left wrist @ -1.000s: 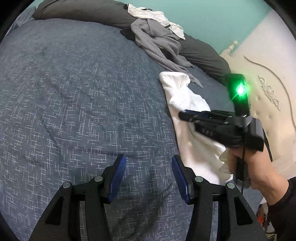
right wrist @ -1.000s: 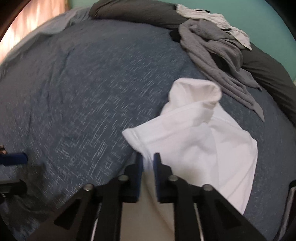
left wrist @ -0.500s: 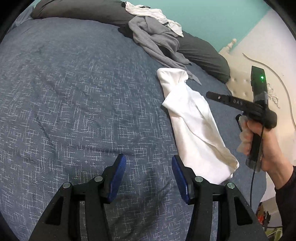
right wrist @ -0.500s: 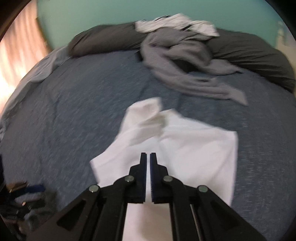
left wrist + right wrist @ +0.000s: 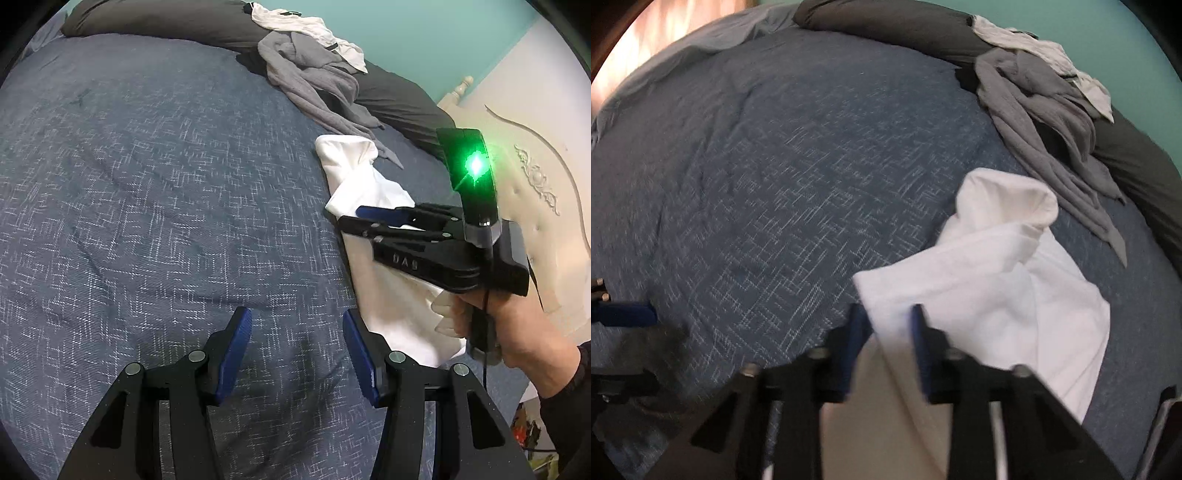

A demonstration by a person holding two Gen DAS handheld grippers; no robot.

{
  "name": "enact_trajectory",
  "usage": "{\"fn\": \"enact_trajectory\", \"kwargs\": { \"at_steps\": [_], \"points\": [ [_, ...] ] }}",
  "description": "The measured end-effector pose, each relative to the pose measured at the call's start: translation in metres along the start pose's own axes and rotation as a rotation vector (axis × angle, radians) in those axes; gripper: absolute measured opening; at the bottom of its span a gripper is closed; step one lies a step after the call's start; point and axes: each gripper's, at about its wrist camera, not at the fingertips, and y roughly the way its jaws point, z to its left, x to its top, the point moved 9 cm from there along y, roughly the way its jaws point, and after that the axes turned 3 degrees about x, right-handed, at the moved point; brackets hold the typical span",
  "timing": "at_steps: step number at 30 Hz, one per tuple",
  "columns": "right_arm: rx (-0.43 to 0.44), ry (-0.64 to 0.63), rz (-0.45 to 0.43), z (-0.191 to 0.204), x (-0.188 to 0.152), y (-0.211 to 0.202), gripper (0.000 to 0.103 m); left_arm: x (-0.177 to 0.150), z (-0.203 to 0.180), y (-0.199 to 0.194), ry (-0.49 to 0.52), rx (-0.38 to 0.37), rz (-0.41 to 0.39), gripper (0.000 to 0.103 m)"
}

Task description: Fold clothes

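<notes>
A crumpled white garment [image 5: 369, 184] lies on the right part of the blue bedspread [image 5: 147, 184]. In the right wrist view its near left corner [image 5: 886, 295] lies between the blue pads of my right gripper [image 5: 888, 314]. Those jaws are opening, with a gap beside the cloth, so they do not pinch it. From the left wrist view, the right gripper [image 5: 351, 218] is held by a hand, low over that corner. My left gripper [image 5: 295, 317] stands open above bare bedspread, left of the garment, with nothing between its pads. One of its blue pads [image 5: 624, 314] shows at the far left of the right wrist view.
A heap of grey clothes [image 5: 314, 74] with a white piece on top lies at the far side against long dark pillows [image 5: 166, 18]. A cream carved headboard [image 5: 535, 166] stands at the right. The bedspread stretches wide to the left.
The right gripper lifted off the white garment half a second ago with its jaws together, then came back down to the garment's corner with jaws parted. The left gripper stayed still.
</notes>
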Motion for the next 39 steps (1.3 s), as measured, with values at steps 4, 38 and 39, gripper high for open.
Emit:
{"fn": "enact_trajectory", "kwargs": {
  "at_steps": [4, 38, 39],
  "points": [
    [0.022, 0.072, -0.054, -0.021, 0.003, -0.015, 0.003, 0.002, 0.002, -0.002, -0.003, 0.001, -0.005, 0.055],
    [-0.072, 0.683, -0.137, -0.276, -0.037, -0.018, 0.002, -0.007, 0.005, 0.016, 0.010, 0.011, 0.046, 0.055],
    [-0.071, 0.700, -0.137, -0.278, -0.039, -0.017, 0.003, -0.007, 0.005, 0.016, 0.009, 0.010, 0.047, 0.055]
  ]
}}
